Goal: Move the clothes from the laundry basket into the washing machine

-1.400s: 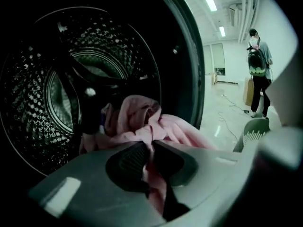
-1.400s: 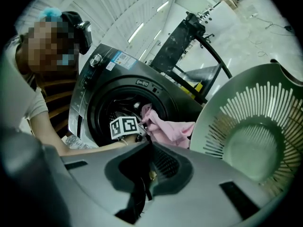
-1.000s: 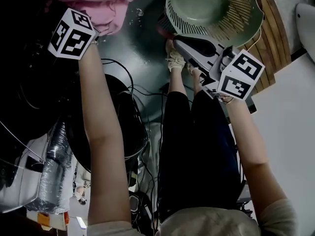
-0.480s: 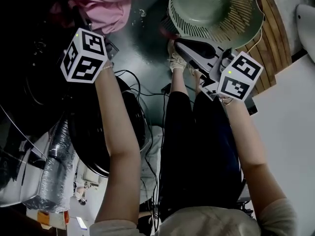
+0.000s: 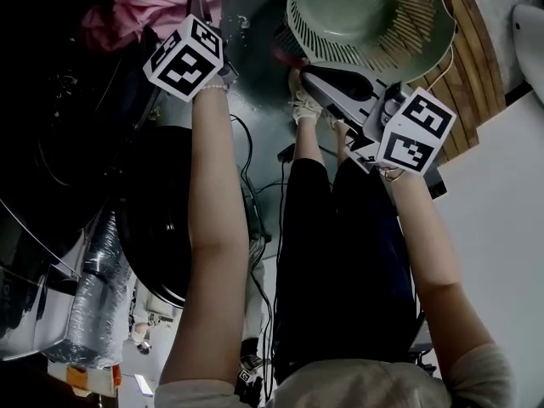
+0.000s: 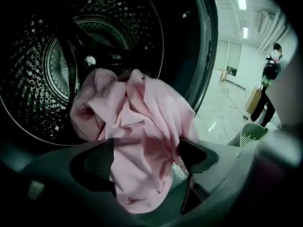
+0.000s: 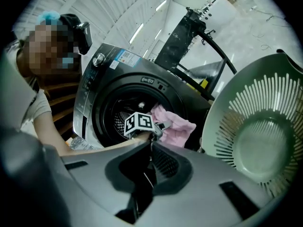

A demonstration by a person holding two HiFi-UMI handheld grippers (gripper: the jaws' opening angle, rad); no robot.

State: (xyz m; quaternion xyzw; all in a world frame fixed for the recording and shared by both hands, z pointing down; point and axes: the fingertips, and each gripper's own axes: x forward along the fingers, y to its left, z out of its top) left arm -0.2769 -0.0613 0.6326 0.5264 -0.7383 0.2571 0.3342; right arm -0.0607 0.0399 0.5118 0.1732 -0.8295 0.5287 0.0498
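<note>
The left gripper [image 5: 199, 14] reaches toward the upper left of the head view, up at the dark mouth of the washing machine [image 7: 102, 74]. Its jaws have just been opening and now stand wide apart. In the left gripper view the pink garment [image 6: 137, 126] lies bunched between them, loose and not squeezed. It is heaped on the lip of the opening, with the perforated steel drum [image 6: 33, 79] behind it at the left of the frame. In the head view the same pink garment [image 5: 153, 2] shows as a crumpled heap at the top left, just past the gripper's tip. The right gripper [image 5: 308, 75] is just right of centre near the top of that view, close beneath the rim of the green laundry basket [image 5: 416, 24]. Its jaws are closed together with nothing between them, as the right gripper view [image 7: 151, 148] shows plainly. That view has the slatted basket wall [image 7: 255, 108] filling the right side. The machine's round door opening sits left of centre, with the pink cloth [image 7: 173, 122] hanging at its edge beside the left gripper's marker cube [image 7: 138, 123].
</note>
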